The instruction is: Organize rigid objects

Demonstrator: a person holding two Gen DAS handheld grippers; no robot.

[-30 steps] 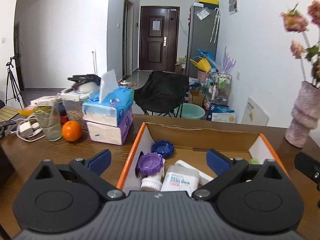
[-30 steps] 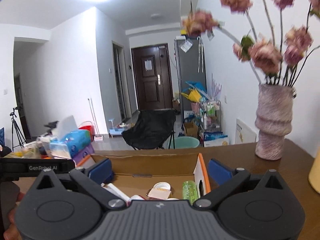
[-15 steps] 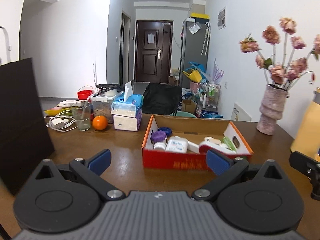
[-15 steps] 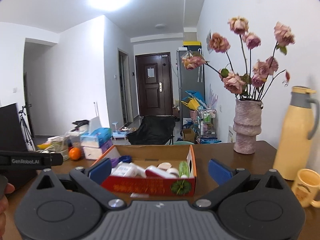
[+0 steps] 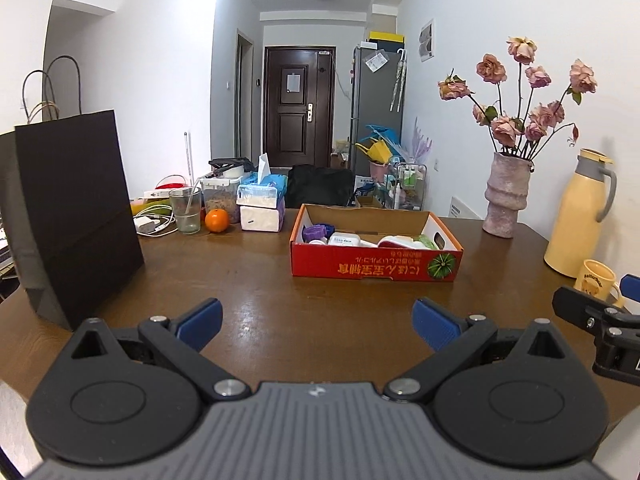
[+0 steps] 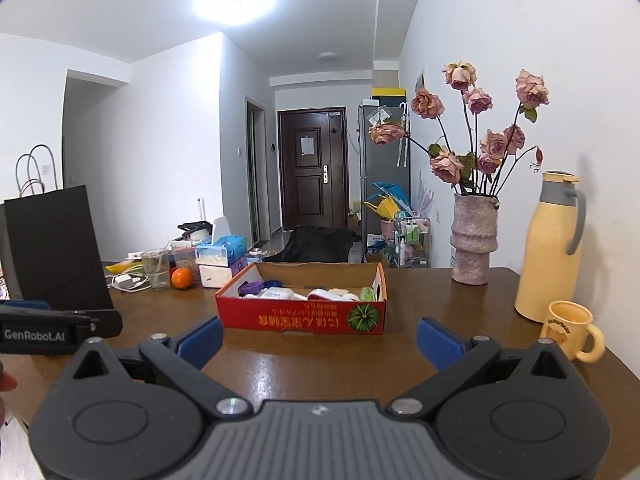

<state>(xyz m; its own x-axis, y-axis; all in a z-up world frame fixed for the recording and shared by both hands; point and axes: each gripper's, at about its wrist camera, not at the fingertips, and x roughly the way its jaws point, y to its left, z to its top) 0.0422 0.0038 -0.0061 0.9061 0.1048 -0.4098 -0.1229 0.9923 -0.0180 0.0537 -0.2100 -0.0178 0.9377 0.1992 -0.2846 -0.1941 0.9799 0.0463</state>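
Observation:
A red cardboard box (image 5: 372,266) sits on the brown table (image 5: 248,280); it also shows in the right wrist view (image 6: 304,318). It holds several small items, among them a purple lid (image 5: 314,233), a white bottle (image 5: 344,239) and a green item (image 5: 428,243). My left gripper (image 5: 318,320) is open and empty, well back from the box. My right gripper (image 6: 320,338) is open and empty, just in front of the box.
A black paper bag (image 5: 76,216) stands at the left. A glass (image 5: 185,210), orange (image 5: 216,220) and tissue packs (image 5: 262,202) lie behind. A vase of roses (image 5: 506,200), yellow thermos (image 5: 582,212) and yellow mug (image 5: 596,284) stand at the right.
Both grippers have pulled back from over the box toward the table's near edge. The box now lies farther away, and the bag, thermos and mug have come into view.

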